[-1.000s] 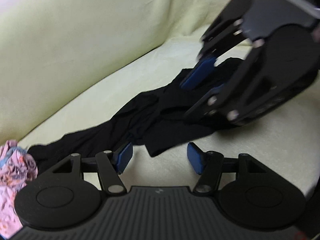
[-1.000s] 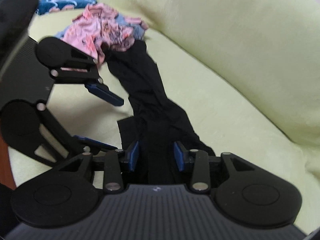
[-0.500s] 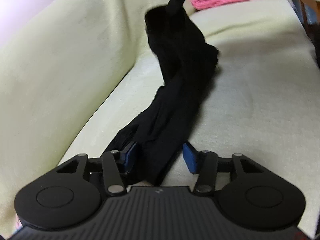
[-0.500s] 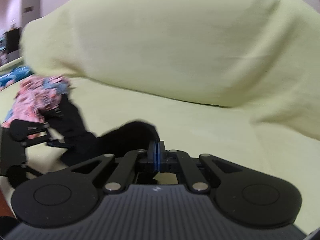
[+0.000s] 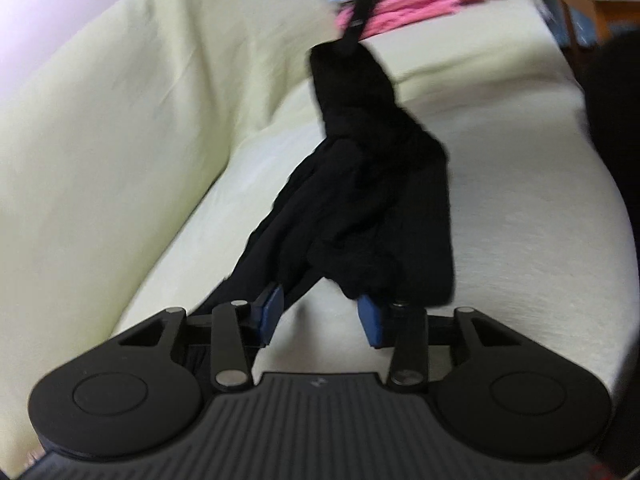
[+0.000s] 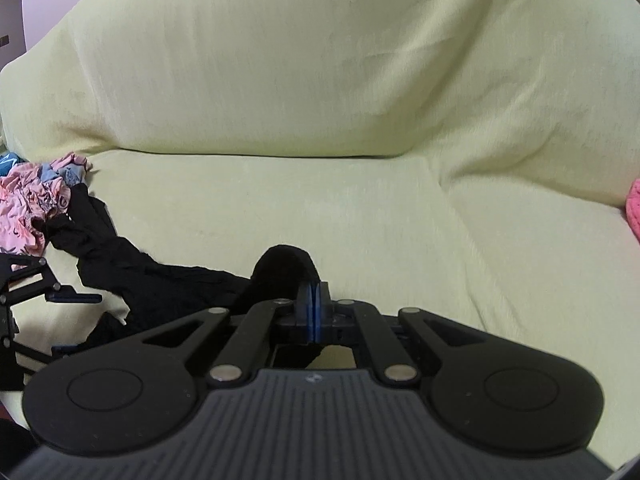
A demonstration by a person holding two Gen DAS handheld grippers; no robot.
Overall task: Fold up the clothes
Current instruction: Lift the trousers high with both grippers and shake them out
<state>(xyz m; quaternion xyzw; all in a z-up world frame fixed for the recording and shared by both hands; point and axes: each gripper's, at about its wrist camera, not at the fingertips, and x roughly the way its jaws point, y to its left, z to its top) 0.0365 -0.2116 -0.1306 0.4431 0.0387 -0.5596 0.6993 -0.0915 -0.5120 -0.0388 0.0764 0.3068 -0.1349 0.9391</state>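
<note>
The right gripper (image 6: 315,307) has its jaws pressed together on a fold of the black garment (image 5: 372,184), the blue pads meeting with cloth bunched over their tips. The left gripper (image 5: 320,318) has its jaws spread wide, with black cloth lying across and past both pads (image 5: 272,312) but nothing pinched between them.

In the left wrist view the garment runs from the pads up toward 12 o'clock, where the right gripper lifts its far end off the yellow-green sofa (image 5: 500,184). The middle sags in a twisted rope onto the seat. In the right wrist view the rest trails off toward 9 o'clock, ending beside a heap of pink patterned clothes (image 6: 32,204). A pink folded item (image 5: 420,4) lies at 1 o'clock in the left view.

The risk, as it looks from here, is that the cloth stays twisted: with only one end held, pulling further would drag the bundle along the seat rather than spread it. The loose end could also slide off the left pads before they close, or snag the patterned heap.

The left gripper sits low and nearly level over the seat, aimed along the garment; the right is raised, pointing at the backrest.
</note>
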